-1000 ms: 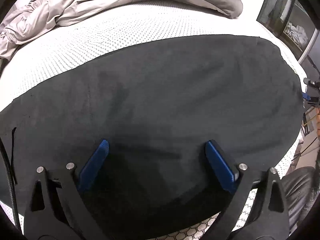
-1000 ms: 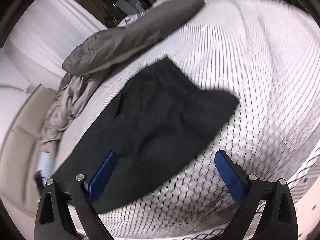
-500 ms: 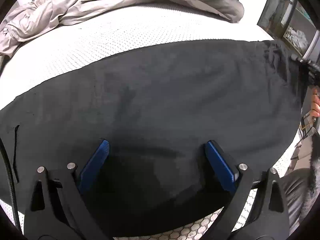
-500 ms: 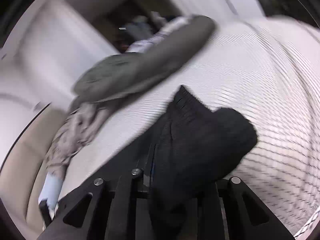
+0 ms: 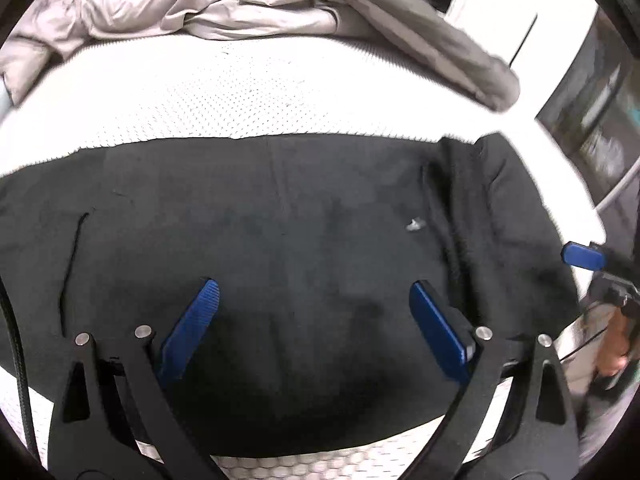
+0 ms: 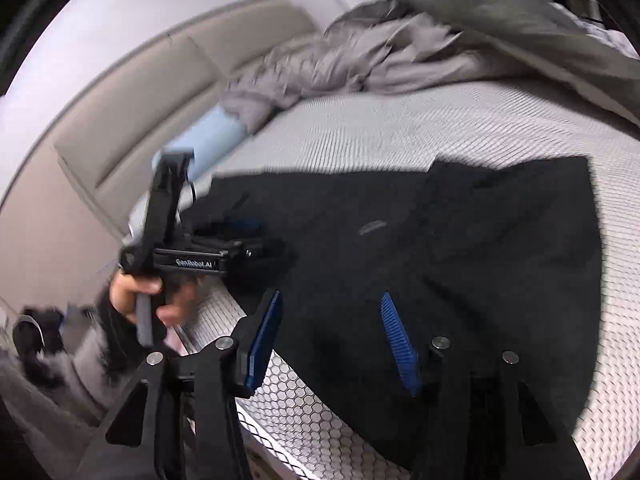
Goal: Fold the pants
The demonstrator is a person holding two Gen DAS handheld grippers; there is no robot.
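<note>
Black pants (image 5: 320,240) lie flat on the white bed, with one end folded back over the rest at the right (image 5: 480,208). They also show in the right wrist view (image 6: 460,248). My left gripper (image 5: 312,320) is open and empty, low over the near part of the pants. My right gripper (image 6: 332,332) is open and empty over the near edge of the pants. The right gripper's blue fingertip (image 5: 582,256) shows at the right edge of the left wrist view. The left gripper's body (image 6: 192,260), held by a hand, shows in the right wrist view.
A crumpled grey duvet (image 5: 220,4) lies along the far side of the bed, also seen in the right wrist view (image 6: 400,48). A padded headboard (image 6: 120,120) and a light blue pillow (image 6: 208,144) stand at the left. The mattress edge (image 6: 296,412) runs near me.
The right gripper, shut on the pants' end half a second ago, carried it over, let go, and is now open. The pants' right end now lies folded back. The left gripper stayed open.
</note>
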